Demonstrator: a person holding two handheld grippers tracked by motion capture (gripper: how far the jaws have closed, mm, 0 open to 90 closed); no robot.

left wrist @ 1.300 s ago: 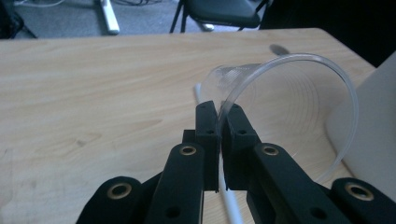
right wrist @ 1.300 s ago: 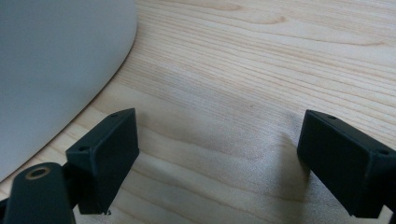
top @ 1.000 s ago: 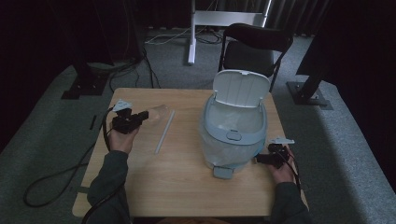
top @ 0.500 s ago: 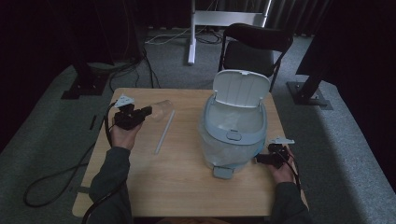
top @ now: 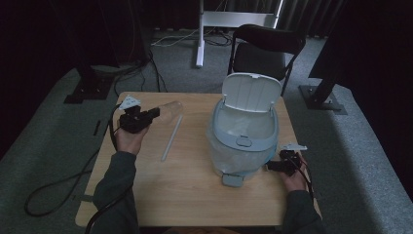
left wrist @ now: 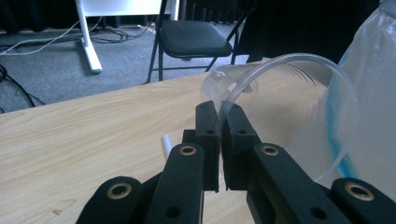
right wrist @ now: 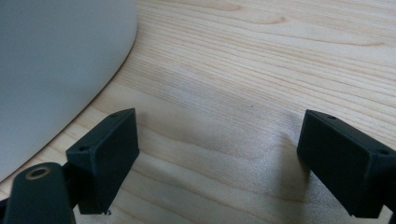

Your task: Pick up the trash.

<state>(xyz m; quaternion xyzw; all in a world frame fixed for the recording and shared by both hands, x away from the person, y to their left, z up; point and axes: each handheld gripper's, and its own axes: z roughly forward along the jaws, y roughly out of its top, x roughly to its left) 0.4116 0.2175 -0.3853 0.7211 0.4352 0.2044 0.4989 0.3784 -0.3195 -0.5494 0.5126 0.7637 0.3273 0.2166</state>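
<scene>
A clear plastic cup (left wrist: 280, 116) is held on its side by the left gripper (left wrist: 219, 116). In the left gripper view the two black jaws are pinched nearly together on the cup's thin wall near the rim, one jaw inside the mouth and one outside. The cup's open mouth faces toward the gripper's camera and its base points away. In the high view the cup (top: 170, 109) juts out from the left gripper (top: 146, 115) over the far left part of the worktop (top: 185, 195), and looks lifted off the wood.

Just beside the cup, a pale straw (top: 171, 138) lies flat on the worktop, running from near the cup toward the person's side. Its end (left wrist: 166, 142) shows past the left jaw in the left gripper view.

To the right of the straw stands a pale blue bin (top: 243, 146) with its hinged lid (top: 251, 92) tipped up and back. A clear plastic liner hangs over its rim, and whether anything lies inside cannot be told.

The right gripper (top: 273, 165) rests low on the worktop at the near right, just beside the bin's base. In the right gripper view (right wrist: 217, 154) its jaws stand wide apart with bare wood between them, and the bin's curved wall (right wrist: 56, 70) is at the left.
</scene>
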